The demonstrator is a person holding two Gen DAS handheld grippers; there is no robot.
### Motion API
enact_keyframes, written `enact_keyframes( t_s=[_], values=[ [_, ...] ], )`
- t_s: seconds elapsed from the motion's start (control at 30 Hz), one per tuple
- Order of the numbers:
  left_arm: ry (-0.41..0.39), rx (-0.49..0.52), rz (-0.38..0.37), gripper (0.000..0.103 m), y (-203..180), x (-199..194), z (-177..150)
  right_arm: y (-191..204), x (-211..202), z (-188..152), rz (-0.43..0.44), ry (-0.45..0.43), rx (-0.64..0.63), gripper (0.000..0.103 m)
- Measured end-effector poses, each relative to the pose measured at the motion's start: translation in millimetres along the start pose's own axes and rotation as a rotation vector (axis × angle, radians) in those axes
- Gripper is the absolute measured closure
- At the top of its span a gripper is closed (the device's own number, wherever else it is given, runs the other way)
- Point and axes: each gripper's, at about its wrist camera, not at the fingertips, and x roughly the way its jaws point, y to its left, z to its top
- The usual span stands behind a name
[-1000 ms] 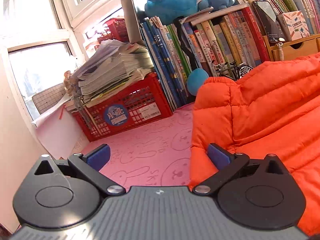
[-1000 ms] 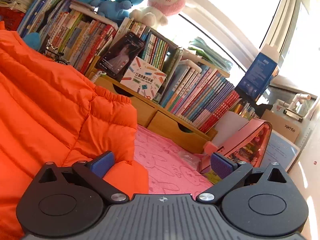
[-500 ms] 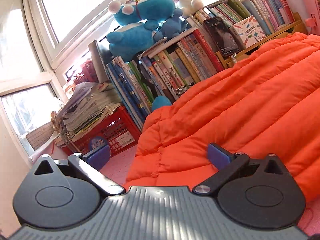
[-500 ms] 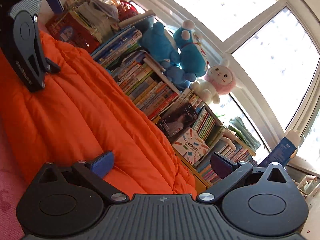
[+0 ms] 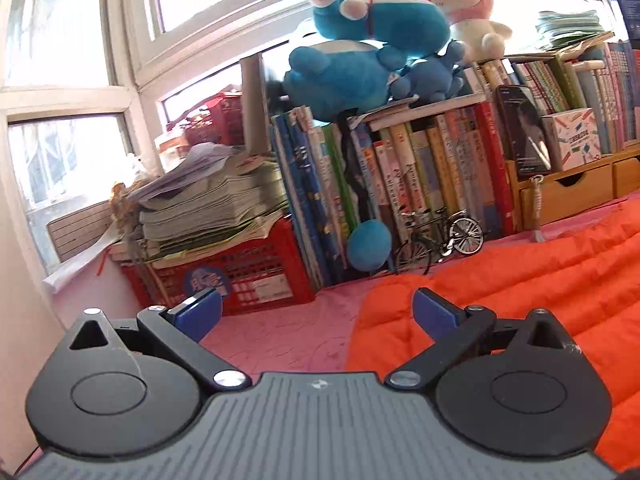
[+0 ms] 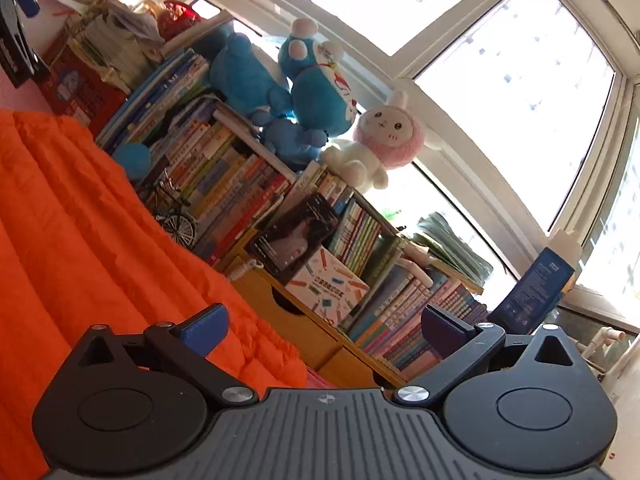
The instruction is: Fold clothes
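An orange quilted puffer jacket lies spread on the pink table mat; its near-left edge falls just under my left gripper's right finger. My left gripper is open and holds nothing, over the jacket's left edge. In the right wrist view the same orange jacket fills the left half. My right gripper stands open and empty above the jacket's right edge, tilted up toward the shelves. The left gripper shows small at the top left there.
A red crate with stacked papers stands at the back left. Rows of books, a small model bicycle, blue and pink plush toys and wooden drawers line the back. Windows lie behind.
Both grippers stayed open. The left view swung back and levelled, so the jacket now lies lower and flatter at right. The right view tilted further up toward the bookshelf and windows.
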Motion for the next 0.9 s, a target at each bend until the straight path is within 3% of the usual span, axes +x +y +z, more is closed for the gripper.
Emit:
enact_keyframes(
  t_s=[0.13,0.2,0.3,0.47,0.63,0.73,0.9],
  values=[
    [0.057,0.149,-0.051,0.000,-46.8,40.3,15.6,24.2,67.5,39.7,0.082,0.022,0.037,0.000],
    [0.085,0.146,-0.038,0.000,-53.3,53.5,11.9,36.5,96.0,43.4,0.103,0.077,0.020,0.000],
    [0.118,0.130,-0.023,0.000,-58.9,69.2,4.8,52.0,119.5,15.7,0.125,0.196,-0.003,0.000],
    [0.151,0.134,0.000,0.000,-54.3,80.9,-9.5,29.5,121.3,-29.4,0.155,0.311,0.233,0.000],
    [0.191,0.103,0.035,0.000,-37.1,93.2,-20.0,23.8,117.1,-41.8,0.073,0.316,0.202,0.000],
    [0.215,0.058,0.011,0.000,-26.0,97.1,-28.7,21.7,111.1,-48.1,0.002,0.307,0.178,0.000],
    [0.197,0.070,0.031,0.000,-28.1,92.9,-35.9,5.5,107.4,-68.4,-0.070,0.356,0.216,0.000]
  ],
)
